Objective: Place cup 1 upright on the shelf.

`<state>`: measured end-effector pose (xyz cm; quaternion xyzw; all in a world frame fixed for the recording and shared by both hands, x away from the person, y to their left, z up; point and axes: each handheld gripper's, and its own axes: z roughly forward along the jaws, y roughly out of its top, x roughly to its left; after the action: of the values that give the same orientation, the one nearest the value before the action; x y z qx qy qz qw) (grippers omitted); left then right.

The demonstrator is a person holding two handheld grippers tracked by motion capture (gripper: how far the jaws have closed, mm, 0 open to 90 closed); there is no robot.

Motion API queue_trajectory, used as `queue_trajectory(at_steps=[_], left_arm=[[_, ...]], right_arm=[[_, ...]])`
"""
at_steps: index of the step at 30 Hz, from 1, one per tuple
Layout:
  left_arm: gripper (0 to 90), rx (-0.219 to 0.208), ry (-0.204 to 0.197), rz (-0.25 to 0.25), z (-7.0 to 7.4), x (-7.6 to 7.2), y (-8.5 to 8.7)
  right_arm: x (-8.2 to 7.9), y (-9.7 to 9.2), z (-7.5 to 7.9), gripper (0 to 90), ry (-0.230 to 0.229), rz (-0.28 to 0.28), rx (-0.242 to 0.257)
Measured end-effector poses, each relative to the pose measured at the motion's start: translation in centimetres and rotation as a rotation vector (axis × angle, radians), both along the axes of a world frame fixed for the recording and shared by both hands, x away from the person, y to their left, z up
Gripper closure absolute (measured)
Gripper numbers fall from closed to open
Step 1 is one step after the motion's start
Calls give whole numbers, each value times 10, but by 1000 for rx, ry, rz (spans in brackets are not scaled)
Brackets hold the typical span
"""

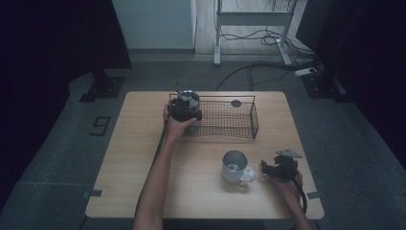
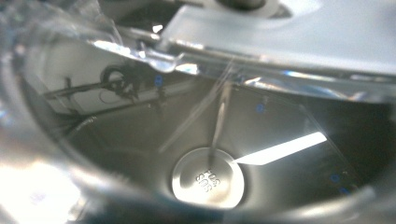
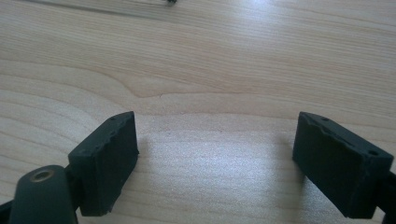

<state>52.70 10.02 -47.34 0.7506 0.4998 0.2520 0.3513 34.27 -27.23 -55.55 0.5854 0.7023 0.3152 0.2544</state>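
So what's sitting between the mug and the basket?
Nothing. In the high view the table is bare wood between the mug and the basket.

Wooden table (image 1: 143, 158) with wire basket (image 1: 230, 120), mug (image 1: 235, 167)

Close-up looking into a shiny steel cup (image 2: 140, 130). Its round stamped base (image 2: 208, 178) sits at lower centre of the frame. A blurred bright rim (image 2: 42, 154) curves down the left, and a pale flat surface (image 2: 299, 37) crosses the upper right.
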Motion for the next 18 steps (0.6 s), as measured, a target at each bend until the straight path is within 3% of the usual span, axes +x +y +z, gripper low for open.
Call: queue_trajectory(at_steps=[3,18], left_arm=[[20,-29,-11,-7,5,-4,1],[6,-75,-84,-32,24,-22,16]], right_arm=[[0,0,0,136,0,0,0],[0,0,0,136,0,0,0]])
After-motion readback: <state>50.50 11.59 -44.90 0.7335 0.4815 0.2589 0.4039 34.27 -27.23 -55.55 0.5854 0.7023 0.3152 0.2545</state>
